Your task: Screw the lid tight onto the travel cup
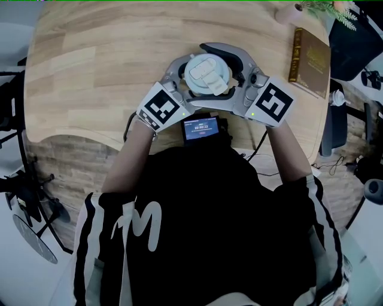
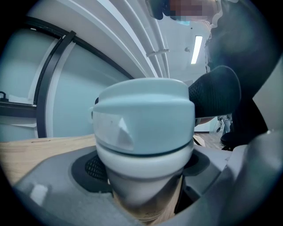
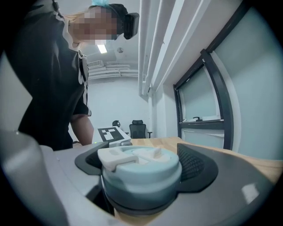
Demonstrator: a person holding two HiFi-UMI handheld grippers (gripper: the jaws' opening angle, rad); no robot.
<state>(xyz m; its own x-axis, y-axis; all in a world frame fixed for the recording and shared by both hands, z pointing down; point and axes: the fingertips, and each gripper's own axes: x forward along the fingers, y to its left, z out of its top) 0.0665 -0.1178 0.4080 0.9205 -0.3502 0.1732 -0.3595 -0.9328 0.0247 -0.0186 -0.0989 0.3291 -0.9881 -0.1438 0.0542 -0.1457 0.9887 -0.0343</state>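
Travel cup is upright at the near edge of the desk, about mid-width, with both tools closed in on it from the near side. Lid is pale blue-green with a white flip tab on top. It sits square on the cup mouth, and a dark seam line shows under its rim. Left gripper: jaws clamped on the cup body below the lid, with mesh pads pressed to the wall. Judged purpose is to hold the body against rotation. Right gripper: jaws clenched on the lid itself, one black pad on either side at lid height, which places it to apply the turn. No view shows the base, so I cannot tell whether the cup rests on the desk or is held slightly off it. Contents cannot be checked with the lid covering the mouth. Thread engagement is not visible either, so how tight it is remains unknown. Judgement: tightening step in hand, not confirmed finished. Risk: the body may slip in the left pads if the torque is uneven. Also noted: small lit screen at the near edge, brown book at the far right, and a potted sprig in the far right corner.
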